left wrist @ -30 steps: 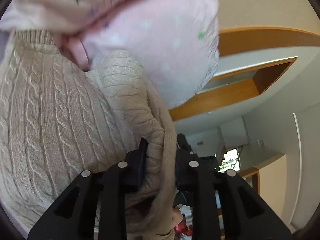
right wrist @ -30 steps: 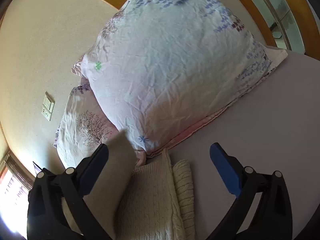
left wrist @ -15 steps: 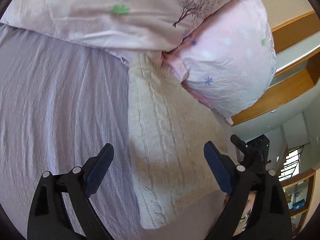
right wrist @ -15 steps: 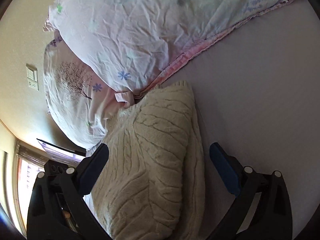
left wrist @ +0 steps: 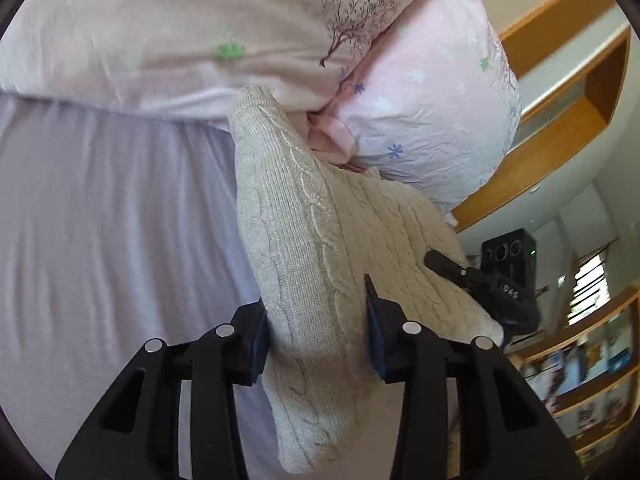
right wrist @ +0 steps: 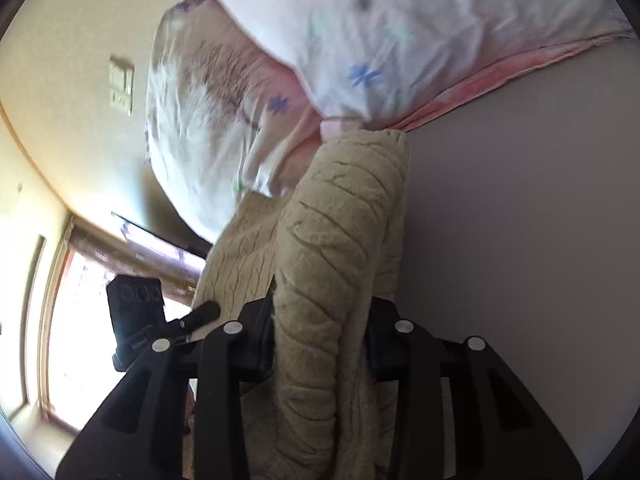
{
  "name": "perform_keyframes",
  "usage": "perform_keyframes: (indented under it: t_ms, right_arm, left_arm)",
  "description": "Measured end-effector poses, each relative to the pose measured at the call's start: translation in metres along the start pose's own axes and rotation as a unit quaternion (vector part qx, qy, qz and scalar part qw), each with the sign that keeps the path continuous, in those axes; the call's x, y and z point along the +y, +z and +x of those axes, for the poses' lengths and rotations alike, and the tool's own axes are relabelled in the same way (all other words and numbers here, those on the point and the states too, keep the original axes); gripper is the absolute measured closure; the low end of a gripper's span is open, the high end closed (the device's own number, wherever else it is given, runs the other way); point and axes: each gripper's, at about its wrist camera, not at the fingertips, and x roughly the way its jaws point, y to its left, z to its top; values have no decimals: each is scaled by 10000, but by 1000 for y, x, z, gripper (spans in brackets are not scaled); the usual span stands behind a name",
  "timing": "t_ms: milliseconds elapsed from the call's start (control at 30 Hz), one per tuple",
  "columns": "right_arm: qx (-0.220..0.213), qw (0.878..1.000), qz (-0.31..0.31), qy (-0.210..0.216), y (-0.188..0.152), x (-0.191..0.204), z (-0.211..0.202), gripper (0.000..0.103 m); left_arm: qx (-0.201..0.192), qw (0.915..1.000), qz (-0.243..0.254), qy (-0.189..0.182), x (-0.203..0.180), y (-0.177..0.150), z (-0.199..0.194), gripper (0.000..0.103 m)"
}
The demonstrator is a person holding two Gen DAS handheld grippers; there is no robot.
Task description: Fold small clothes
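Cream cable-knit wool fills the middle of both views: the sweater (left wrist: 320,248) lies folded into a long, thick bundle on the bed sheet (left wrist: 100,240), its far end tucked up against the pillows. The left gripper (left wrist: 316,336) is clamped on the near end of that bundle, blue-padded fingers (left wrist: 260,340) pressing in from both sides with the knit bulging up between them. On the other side, the right gripper (right wrist: 320,336) is doing the same, its fingers pinching a thick ridged fold of the sweater (right wrist: 332,248) so that the wool stands up between them. From the left wrist, the right gripper's black body shows just past the sweater's right edge; from the right wrist, the left gripper's black body sits at the left edge of the wool. Two pillows crowd the head of the bed: a pale pink pillow (left wrist: 180,40) printed with a dark bare tree and a green flower, and a whiter pillow (left wrist: 432,112) with blue flowers, its pink hem touching the sweater's top. Beyond them there is a cream wall with a switch plate (right wrist: 121,84), wooden trim (left wrist: 540,168), and blurred shelves (left wrist: 592,380) at the far right.
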Motion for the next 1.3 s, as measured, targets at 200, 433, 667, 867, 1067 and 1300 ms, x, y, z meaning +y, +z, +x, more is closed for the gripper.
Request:
perform_keyframes:
  t_ms: [200, 433, 667, 867, 1067, 1300]
  right_arm:
    - [-797, 9958, 11, -452, -1, 1, -20, 37]
    - [-518, 9898, -626, -1170, -9, 19, 6, 80]
    - [-1043, 9572, -796, -2579, -2, 10, -4, 89]
    - [-2063, 9535, -642, -2103, -14, 31, -62, 54]
    - [-1326, 9800, -1307, -697, -65, 80, -56, 43]
    - [-665, 9628, -1229, -2315, -93, 68, -7, 35]
  left_arm:
    - [-900, 9910, 133, 987, 8, -3, -55, 41]
    - [-554, 9927, 1025, 318, -53, -24, -22, 23]
    - [113, 9845, 1701, 415, -66, -51, 19, 35]
    - [-131, 9869, 1574, 324, -61, -74, -14, 31]
    - [-613, 9882, 1246, 643, -50, -103, -51, 9]
    - [-444, 9892, 869, 1096, -39, -120, -45, 1]
